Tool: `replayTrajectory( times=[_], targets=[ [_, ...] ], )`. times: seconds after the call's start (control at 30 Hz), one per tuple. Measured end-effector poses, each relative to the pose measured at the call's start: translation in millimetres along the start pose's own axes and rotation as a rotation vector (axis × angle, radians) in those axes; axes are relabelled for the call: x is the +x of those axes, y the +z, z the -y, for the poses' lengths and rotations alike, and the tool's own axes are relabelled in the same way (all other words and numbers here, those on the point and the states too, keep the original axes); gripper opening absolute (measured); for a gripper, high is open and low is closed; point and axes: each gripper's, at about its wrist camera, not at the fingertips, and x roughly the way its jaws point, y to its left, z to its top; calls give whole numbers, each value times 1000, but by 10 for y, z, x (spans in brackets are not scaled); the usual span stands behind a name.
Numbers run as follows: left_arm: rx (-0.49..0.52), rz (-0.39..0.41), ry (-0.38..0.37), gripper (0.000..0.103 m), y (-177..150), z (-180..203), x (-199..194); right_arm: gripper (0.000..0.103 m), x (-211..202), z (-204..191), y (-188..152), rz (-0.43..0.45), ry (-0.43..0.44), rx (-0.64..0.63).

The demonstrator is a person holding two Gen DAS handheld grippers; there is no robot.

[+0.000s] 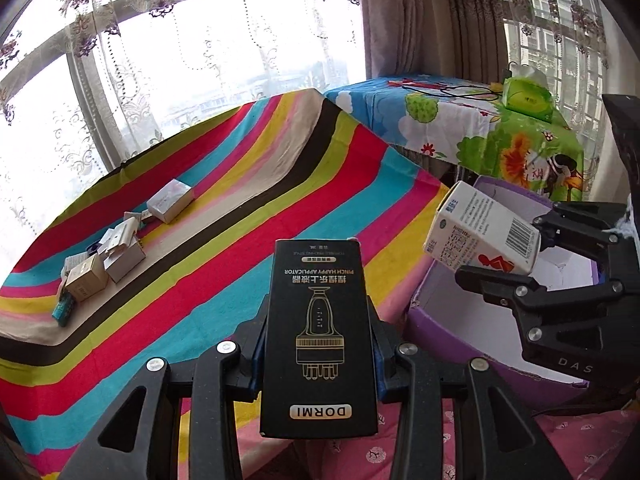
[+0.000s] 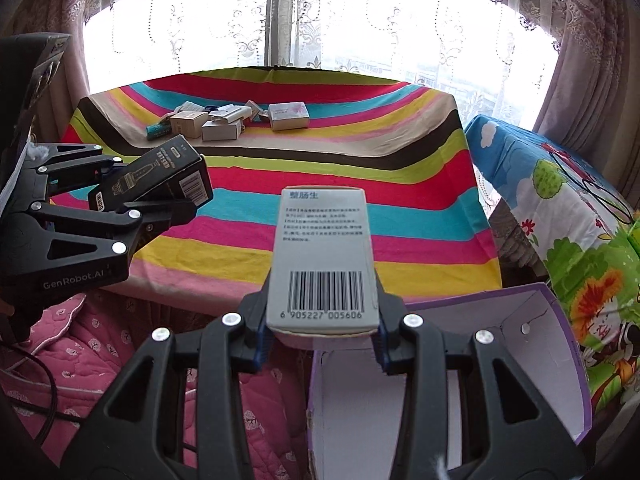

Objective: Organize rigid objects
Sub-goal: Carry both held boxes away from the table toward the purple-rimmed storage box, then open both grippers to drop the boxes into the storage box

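My left gripper (image 1: 318,354) is shut on a black DORMI box (image 1: 318,332) and holds it above the near edge of the striped table; gripper and box also show in the right wrist view (image 2: 160,178). My right gripper (image 2: 320,340) is shut on a white medicine box (image 2: 322,256) with a barcode, held over the open purple box (image 2: 540,360). In the left wrist view the white box (image 1: 480,232) hangs above the purple box (image 1: 460,320). Several small boxes (image 2: 224,120) lie in a cluster at the far side of the striped table (image 2: 320,168).
A second table with a cartoon cloth (image 2: 560,200) stands to the right, with a green tissue box (image 1: 528,96) and cables on it. A pink quilted surface (image 2: 100,360) lies below the table's near edge. Curtained windows are behind.
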Motion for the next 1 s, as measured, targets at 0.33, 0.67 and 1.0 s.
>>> replayTrajectory(
  times=[0.33,0.67,1.0],
  targets=[
    [161,-86,-263,41,336,869,359,44,-184,757,-399,-96,-171,180],
    [206,-119,-594,65,313,1376,466,56,-353,1313,-674,-224,-331,337],
    [-111,-87,-377,78,169,110,659,82,-159,1242,-446,-240,-320,368]
  ],
)
